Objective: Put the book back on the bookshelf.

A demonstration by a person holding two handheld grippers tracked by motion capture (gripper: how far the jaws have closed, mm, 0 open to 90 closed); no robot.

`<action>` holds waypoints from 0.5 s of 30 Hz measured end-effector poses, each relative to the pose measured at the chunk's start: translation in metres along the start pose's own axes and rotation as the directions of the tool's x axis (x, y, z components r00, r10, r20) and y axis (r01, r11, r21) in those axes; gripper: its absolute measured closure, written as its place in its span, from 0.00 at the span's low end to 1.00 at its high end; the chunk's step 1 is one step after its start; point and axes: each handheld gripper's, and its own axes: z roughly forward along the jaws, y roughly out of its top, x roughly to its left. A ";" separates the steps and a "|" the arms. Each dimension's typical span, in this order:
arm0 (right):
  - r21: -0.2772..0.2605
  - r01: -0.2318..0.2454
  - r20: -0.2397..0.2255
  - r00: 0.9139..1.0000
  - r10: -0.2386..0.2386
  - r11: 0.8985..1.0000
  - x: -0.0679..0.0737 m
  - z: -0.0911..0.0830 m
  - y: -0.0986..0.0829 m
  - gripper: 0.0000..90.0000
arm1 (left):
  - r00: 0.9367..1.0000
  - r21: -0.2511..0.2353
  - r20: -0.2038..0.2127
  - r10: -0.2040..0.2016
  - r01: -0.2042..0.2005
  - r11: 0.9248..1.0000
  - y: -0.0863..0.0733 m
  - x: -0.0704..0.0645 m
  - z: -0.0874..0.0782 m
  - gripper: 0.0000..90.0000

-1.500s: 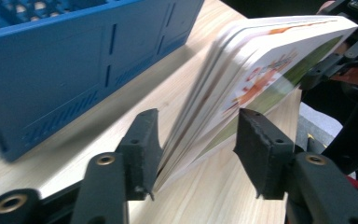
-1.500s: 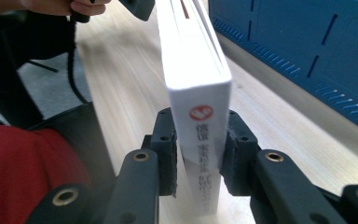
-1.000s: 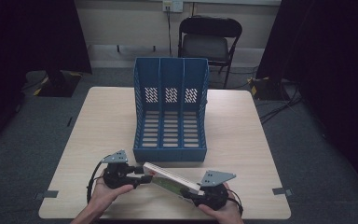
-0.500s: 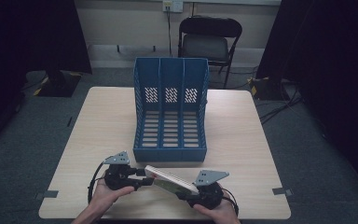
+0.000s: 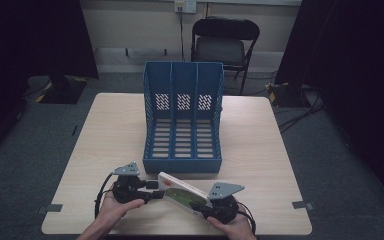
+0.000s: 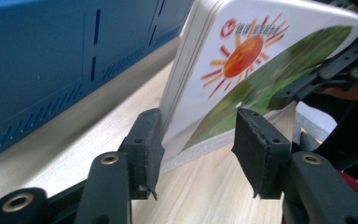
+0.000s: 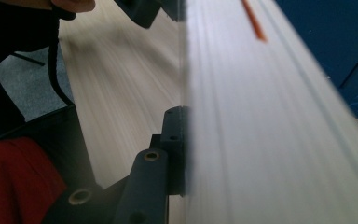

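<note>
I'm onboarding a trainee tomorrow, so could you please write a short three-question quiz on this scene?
1. True or false: the blue file rack on the table already holds the book.
2. Multiple choice: how many compartments does the rack have? A) two B) three C) four
3. Short answer: in the left gripper view, do the jaws of the left gripper press on the book, or stand apart around its corner?

Key
1. False: the slots are bare, and the book is in front of the rack, between the left gripper and the right gripper.
2. B
3. They stand apart; the book's corner lies between them with a gap on each side. The right gripper is clamped on the far end.
</note>
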 end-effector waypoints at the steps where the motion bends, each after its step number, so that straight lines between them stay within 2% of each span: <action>1: 0.000 0.000 0.000 1.000 0.000 1.000 0.000 0.000 0.000 0.85 | 1.000 -0.002 0.003 -0.003 0.003 1.000 0.000 0.000 0.000 0.58; 5: 0.006 0.015 0.010 1.000 -0.015 1.000 0.004 0.000 0.001 0.85 | 1.000 0.000 0.010 -0.006 0.006 1.000 0.000 -0.001 -0.002 0.54; 6: 0.006 0.015 0.010 1.000 -0.015 1.000 0.004 0.000 0.001 0.85 | 1.000 0.003 0.001 -0.004 0.004 1.000 0.000 -0.001 -0.003 0.53; 7: 0.007 0.014 0.015 1.000 -0.014 1.000 0.005 0.000 0.002 0.85 | 1.000 0.011 -0.017 -0.003 0.003 1.000 0.000 -0.001 -0.004 0.53; 8: 0.007 0.008 0.011 1.000 -0.008 1.000 0.004 -0.001 0.002 0.85 | 0.999 0.022 -0.044 0.013 -0.012 1.000 -0.001 -0.002 -0.004 0.47; 9: 0.007 0.008 0.011 1.000 -0.008 1.000 0.004 -0.001 0.002 0.85 | 0.996 0.040 -0.076 0.038 -0.035 0.999 -0.001 -0.003 -0.006 0.47; 11: 0.002 0.001 0.013 1.000 -0.002 1.000 0.005 -0.002 0.001 0.85 | 0.994 0.060 -0.093 0.063 -0.058 0.997 -0.002 -0.006 -0.007 0.44; 13: -0.001 -0.003 0.010 1.000 0.003 1.000 0.004 -0.002 0.000 0.85 | 0.992 0.069 -0.107 0.067 -0.059 0.996 -0.003 -0.005 -0.009 0.43; 14: -0.005 -0.012 0.011 1.000 0.012 1.000 0.004 -0.003 -0.001 0.85 | 0.990 0.075 -0.120 0.071 -0.062 0.995 -0.003 -0.005 -0.010 0.40; 15: -0.002 -0.017 0.008 1.000 0.017 1.000 0.004 -0.004 -0.001 0.85 | 0.985 0.092 -0.152 0.078 -0.065 0.994 -0.003 -0.006 -0.010 0.37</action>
